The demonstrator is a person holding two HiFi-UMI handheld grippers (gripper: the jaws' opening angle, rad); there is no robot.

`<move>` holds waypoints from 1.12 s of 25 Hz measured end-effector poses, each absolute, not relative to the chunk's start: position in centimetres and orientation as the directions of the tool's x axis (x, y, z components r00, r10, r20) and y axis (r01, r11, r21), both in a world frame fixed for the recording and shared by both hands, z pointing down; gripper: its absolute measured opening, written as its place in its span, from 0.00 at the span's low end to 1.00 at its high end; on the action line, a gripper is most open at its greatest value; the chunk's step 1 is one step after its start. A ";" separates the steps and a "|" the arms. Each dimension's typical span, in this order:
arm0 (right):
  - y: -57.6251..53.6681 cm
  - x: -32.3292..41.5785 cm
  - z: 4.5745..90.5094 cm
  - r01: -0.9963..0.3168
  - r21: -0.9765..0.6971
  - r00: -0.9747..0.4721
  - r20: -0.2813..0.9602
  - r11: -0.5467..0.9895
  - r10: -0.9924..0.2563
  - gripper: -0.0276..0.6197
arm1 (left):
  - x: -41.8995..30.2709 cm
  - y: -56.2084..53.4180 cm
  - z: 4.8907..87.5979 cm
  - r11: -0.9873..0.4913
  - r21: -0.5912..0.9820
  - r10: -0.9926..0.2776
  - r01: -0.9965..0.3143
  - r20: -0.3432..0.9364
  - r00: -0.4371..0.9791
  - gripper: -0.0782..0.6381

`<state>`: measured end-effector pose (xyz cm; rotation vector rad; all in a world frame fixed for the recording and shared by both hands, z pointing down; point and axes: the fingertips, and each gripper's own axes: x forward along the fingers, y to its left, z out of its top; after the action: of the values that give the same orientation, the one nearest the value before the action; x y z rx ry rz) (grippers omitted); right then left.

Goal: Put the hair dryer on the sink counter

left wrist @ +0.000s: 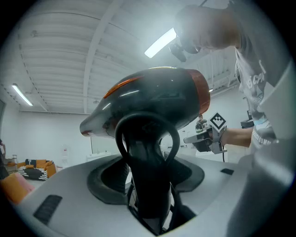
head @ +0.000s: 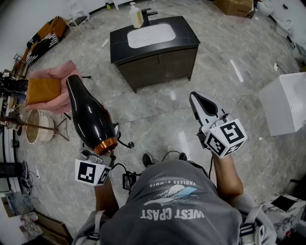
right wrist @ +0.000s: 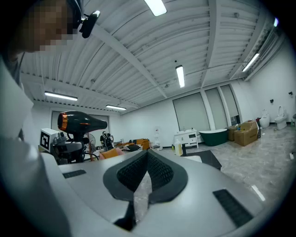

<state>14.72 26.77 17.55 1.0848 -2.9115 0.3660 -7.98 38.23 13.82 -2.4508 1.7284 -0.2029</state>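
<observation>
Standing on a grey marbled floor (head: 167, 115), a person faces a dark sink counter (head: 187, 37) that lies well ahead. The left gripper (left wrist: 149, 162) is clenched on the black handle of the hair dryer (head: 91, 115), whose handle fills the space between the pads in the left gripper view. The dryer is glossy black with an orange band at its rear end; it is held in the air over the floor, nozzle pointing away from the person, well apart from the counter. The right gripper (head: 203, 106) is level beside it, its jaws brought together with nothing between them. A white basin (head: 150, 36) is set into the counter top; a soap bottle (head: 137, 16) stands on the back edge just beside the tap (head: 148, 13). A cardboard box (head: 234, 5) sits on the floor beyond; its contents cannot be made out.
</observation>
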 end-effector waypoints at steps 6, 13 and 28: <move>25.8 15.7 17.2 -0.619 -0.202 -0.783 0.082 0.759 -0.617 0.08 | -6.7 37.8 13.5 -0.299 -0.186 -0.953 -0.936 0.021 0.301 0.46; 23.8 17.7 17.7 -0.561 -0.225 -0.823 0.045 0.797 -0.567 0.09 | -4.3 36.9 14.4 -0.240 -0.191 -0.971 -0.952 0.020 0.240 0.46; 16.9 15.9 20.9 -0.633 -0.274 -0.770 0.124 0.724 -0.626 0.09 | -7.6 28.0 16.2 -0.308 -0.174 -0.951 -0.935 0.043 0.305 0.46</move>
<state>15.86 16.88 20.86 1.0581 -2.8960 0.4735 -7.63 27.99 16.19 -2.4425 1.7742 -0.2084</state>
